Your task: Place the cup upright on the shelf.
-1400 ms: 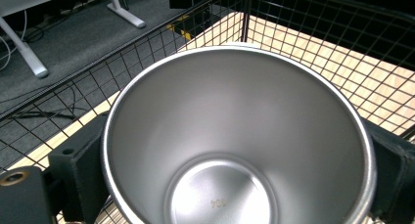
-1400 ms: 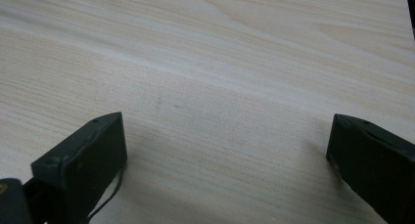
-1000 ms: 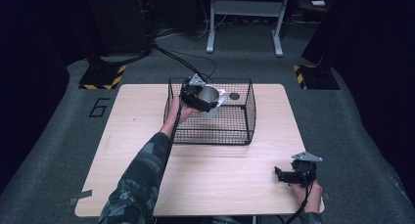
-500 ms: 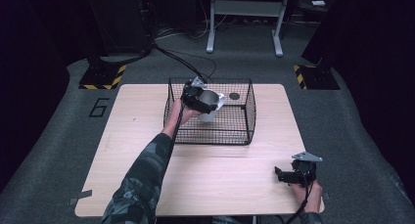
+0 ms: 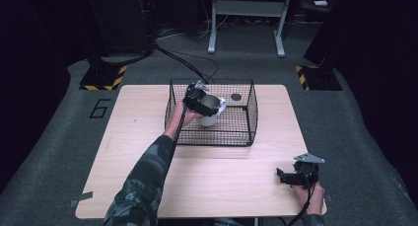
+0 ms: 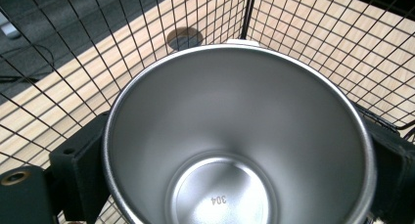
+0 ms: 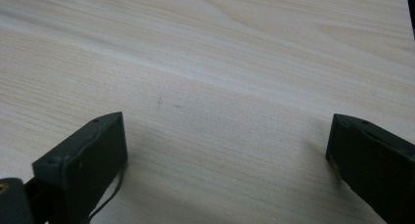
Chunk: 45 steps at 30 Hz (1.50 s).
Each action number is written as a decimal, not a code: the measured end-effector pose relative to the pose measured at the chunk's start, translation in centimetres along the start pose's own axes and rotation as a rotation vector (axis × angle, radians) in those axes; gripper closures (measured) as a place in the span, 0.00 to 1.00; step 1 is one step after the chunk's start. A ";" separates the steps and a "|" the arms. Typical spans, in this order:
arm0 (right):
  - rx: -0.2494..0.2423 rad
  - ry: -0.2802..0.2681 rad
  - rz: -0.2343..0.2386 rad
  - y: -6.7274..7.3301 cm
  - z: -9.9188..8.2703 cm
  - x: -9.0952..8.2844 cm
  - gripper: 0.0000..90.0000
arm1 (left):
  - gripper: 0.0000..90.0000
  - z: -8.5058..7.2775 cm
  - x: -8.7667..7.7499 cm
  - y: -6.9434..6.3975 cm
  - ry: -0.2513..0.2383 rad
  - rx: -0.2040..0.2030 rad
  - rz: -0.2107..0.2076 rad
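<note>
My left claw (image 5: 199, 98) clamps steel cup (image 6: 240, 136) by its sides, mouth tipped toward camera, inside wire basket (image 5: 249, 112) above white object (image 5: 209, 120); probably for stacking. My right claw (image 5: 291, 175) parked wide open, holding nothing, low over desk (image 5: 138, 117) at near right corner, clear of work.

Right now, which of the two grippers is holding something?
The left gripper, over the wire basket: its jaws clamp a steel cup. The right gripper sits near the table's front edge, jaws open on nothing.
</note>
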State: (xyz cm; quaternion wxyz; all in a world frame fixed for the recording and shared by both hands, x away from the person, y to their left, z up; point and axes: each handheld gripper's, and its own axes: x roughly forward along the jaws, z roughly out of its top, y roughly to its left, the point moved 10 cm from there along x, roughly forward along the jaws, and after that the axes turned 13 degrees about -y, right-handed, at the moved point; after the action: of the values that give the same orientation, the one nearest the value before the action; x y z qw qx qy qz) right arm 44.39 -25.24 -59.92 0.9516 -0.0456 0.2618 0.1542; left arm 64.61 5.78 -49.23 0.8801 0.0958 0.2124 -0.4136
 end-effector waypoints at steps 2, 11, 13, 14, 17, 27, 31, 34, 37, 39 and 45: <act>-0.001 0.000 -0.001 0.0 0.0 0.0 0.01 | 0.07 -0.2 0.1 0.0 0.010 -0.002 -0.002; -0.001 0.001 -0.001 0.0 0.0 0.0 0.01 | 0.07 -1.1 0.5 -0.2 0.066 0.003 -0.005; -0.004 -0.003 0.001 0.0 0.0 0.0 0.01 | 0.07 -1.2 0.6 -0.2 0.077 0.003 -0.001; -0.001 0.000 -0.001 0.0 0.0 0.0 0.01 | 0.07 -1.3 0.6 -0.3 0.084 0.006 -0.003; -0.004 -0.002 0.001 0.0 0.0 0.0 0.01 | 0.07 -1.5 0.7 -0.2 0.088 -0.005 -0.001; -0.004 -0.003 0.001 0.0 0.0 0.0 0.01 | 0.07 -1.9 0.2 -0.2 0.134 -0.007 -0.003; 0.000 0.000 -0.001 0.0 0.0 0.0 0.01 | 0.07 -2.2 -0.1 -0.3 0.162 0.009 -0.015; 0.000 0.000 -0.001 0.0 0.0 0.0 0.02 | 0.07 -2.4 -0.2 -0.3 0.165 0.008 -0.018; 0.000 0.000 -0.001 0.0 0.0 0.0 0.02 | 0.07 -2.4 -0.4 -0.4 0.172 0.018 -0.020; -0.004 -0.002 0.001 0.0 0.0 0.0 0.02 | 0.06 -2.4 -0.4 -0.4 0.172 0.016 -0.015; -0.004 -0.001 0.000 0.0 0.0 0.0 0.02 | 0.04 -2.0 -0.6 -0.4 0.131 -0.015 -0.029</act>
State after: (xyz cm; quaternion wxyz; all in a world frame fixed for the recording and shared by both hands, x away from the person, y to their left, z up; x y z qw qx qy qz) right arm 44.42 -25.25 -59.91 0.9517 -0.0474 0.2609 0.1548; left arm 63.34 6.64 -50.69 0.8590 0.1131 0.2740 -0.4175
